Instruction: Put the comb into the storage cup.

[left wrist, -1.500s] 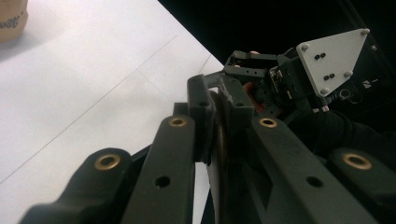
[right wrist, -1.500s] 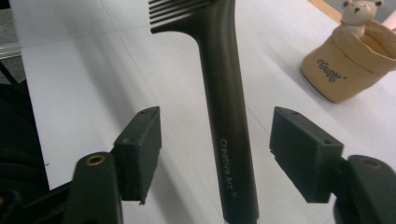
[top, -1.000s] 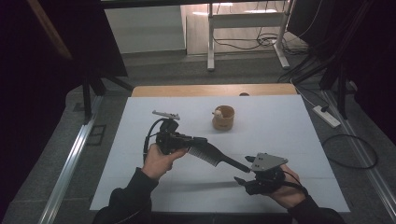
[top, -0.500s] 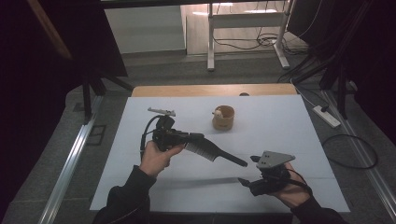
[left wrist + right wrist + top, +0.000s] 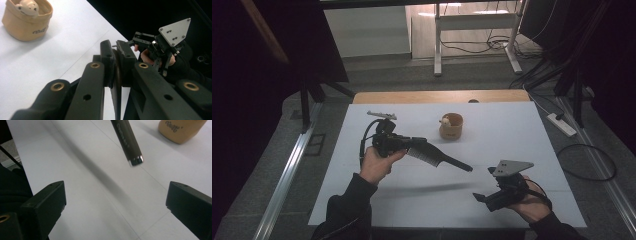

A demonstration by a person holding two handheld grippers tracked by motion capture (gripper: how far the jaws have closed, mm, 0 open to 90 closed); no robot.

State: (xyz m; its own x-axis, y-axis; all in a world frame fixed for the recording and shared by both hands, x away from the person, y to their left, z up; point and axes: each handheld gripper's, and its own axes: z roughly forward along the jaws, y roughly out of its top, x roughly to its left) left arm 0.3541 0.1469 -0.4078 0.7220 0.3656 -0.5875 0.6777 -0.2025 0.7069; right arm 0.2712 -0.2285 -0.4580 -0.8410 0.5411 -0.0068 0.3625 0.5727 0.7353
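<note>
My left gripper (image 5: 414,143) is shut on the toothed end of a black comb (image 5: 437,157), held above the white table (image 5: 512,130) left of centre. The comb's handle (image 5: 126,137) points right, toward my right gripper (image 5: 484,184). In the left gripper view the comb (image 5: 117,75) shows edge-on between the closed jaws of that gripper (image 5: 115,50). My right gripper (image 5: 116,192) is open near the front right of the table. It holds nothing, and the handle tip hangs just beyond its fingers (image 5: 50,197).
A tan cup (image 5: 451,127) with a small toy bear (image 5: 26,6) inside stands at the table's middle back. A wooden strip (image 5: 437,96) runs along the far edge. A power strip (image 5: 560,124) and cables lie on the floor to the right.
My right gripper has drawn back a little toward the front right, away from the comb's handle tip. The left gripper and comb have shifted only slightly.
</note>
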